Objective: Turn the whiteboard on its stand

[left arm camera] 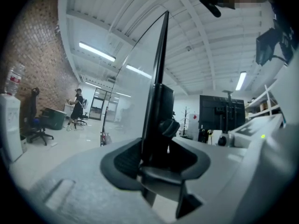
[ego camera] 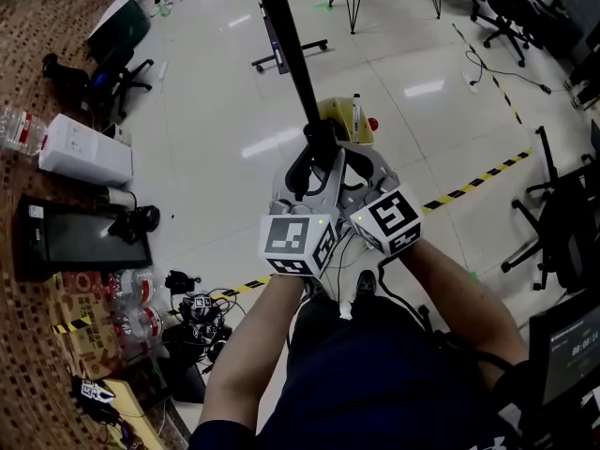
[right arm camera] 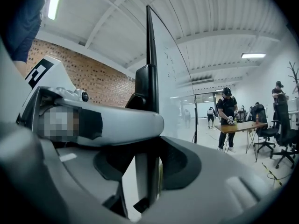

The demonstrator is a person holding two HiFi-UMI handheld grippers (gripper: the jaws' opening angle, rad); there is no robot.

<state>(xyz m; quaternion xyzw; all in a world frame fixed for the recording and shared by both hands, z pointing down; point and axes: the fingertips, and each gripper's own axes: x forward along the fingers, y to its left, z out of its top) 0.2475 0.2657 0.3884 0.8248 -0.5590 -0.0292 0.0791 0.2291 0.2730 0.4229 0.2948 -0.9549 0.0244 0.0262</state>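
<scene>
In the head view the whiteboard (ego camera: pixel 286 36) shows edge-on as a black bar that runs from the top of the frame down to my hands. Both grippers hold that edge side by side, level, with their marker cubes toward me. My left gripper (ego camera: pixel 309 162) is shut on the black frame (left arm camera: pixel 159 78), and the pale board face (left arm camera: pixel 133 83) lies to its left. My right gripper (ego camera: pixel 342 153) is shut on the same frame (right arm camera: pixel 149 55), with the board face (right arm camera: pixel 173 92) to its right. In both gripper views (left arm camera: pixel 156 157) (right arm camera: pixel 147 167) the dark pads sit against the frame.
A yellow tray (ego camera: pixel 347 120) with a pen sits just beyond the grippers. A wheeled stand foot (ego camera: pixel 281 54) rests on the shiny floor. A white box (ego camera: pixel 84 148), a dark screen (ego camera: pixel 80 237) and bottles lie at left. Office chairs (ego camera: pixel 553 223) stand at right. A person (right arm camera: pixel 227 115) stands by a table.
</scene>
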